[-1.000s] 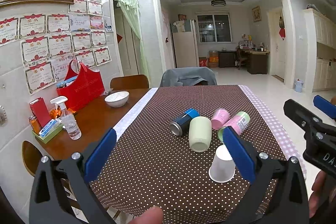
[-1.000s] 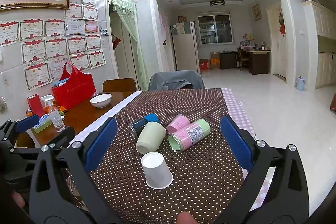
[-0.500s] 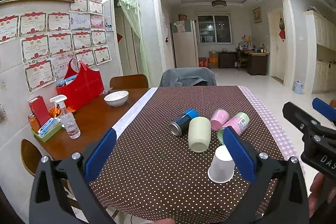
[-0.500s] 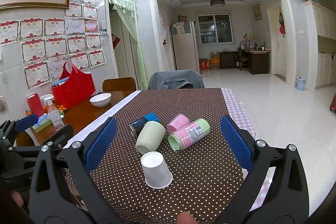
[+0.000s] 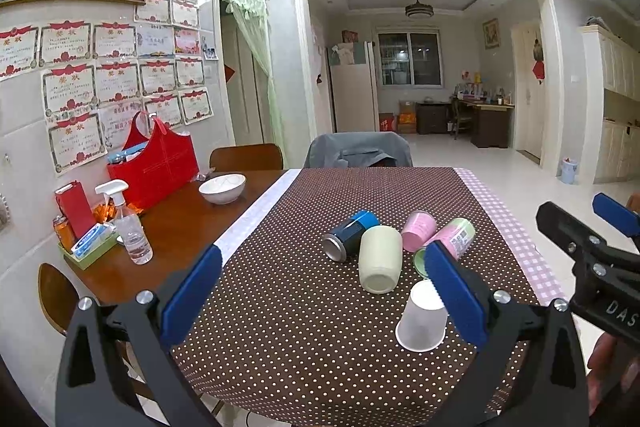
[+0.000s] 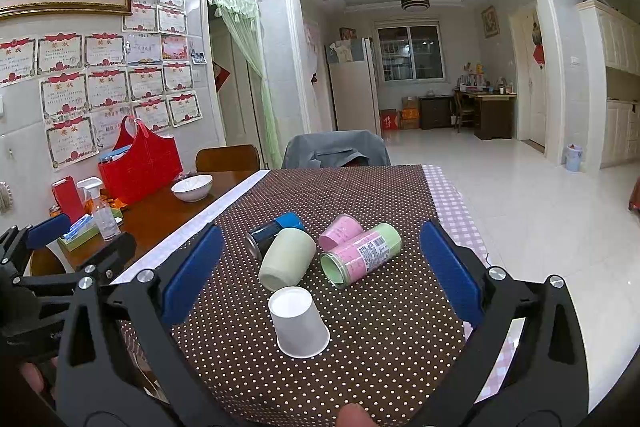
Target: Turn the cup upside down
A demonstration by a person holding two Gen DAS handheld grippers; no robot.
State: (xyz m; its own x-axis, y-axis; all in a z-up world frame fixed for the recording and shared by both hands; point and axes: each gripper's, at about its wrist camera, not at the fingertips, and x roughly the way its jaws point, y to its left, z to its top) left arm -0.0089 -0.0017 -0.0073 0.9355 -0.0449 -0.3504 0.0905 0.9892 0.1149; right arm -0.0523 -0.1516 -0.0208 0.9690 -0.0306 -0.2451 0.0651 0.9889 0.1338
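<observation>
A white paper cup (image 6: 298, 323) stands upside down, rim on the dotted brown tablecloth (image 6: 380, 347), near the table's front edge; it also shows in the left wrist view (image 5: 422, 317), partly behind a blue pad. My right gripper (image 6: 320, 267) is open and empty, held back above the cup. My left gripper (image 5: 324, 287) is open and empty, to the cup's left. The right gripper also shows at the edge of the left wrist view (image 5: 592, 247).
Behind the cup lie a pale green cup (image 6: 288, 259), a blue can (image 6: 276, 229), a pink cup (image 6: 340, 231) and a pink-green container (image 6: 364, 253). On the bare wood at left are a white bowl (image 6: 192, 187), a spray bottle (image 6: 102, 211) and a red bag (image 6: 140, 163).
Almost nothing has moved. Both grippers drifted very slightly; the cup stays upside down in the same place.
</observation>
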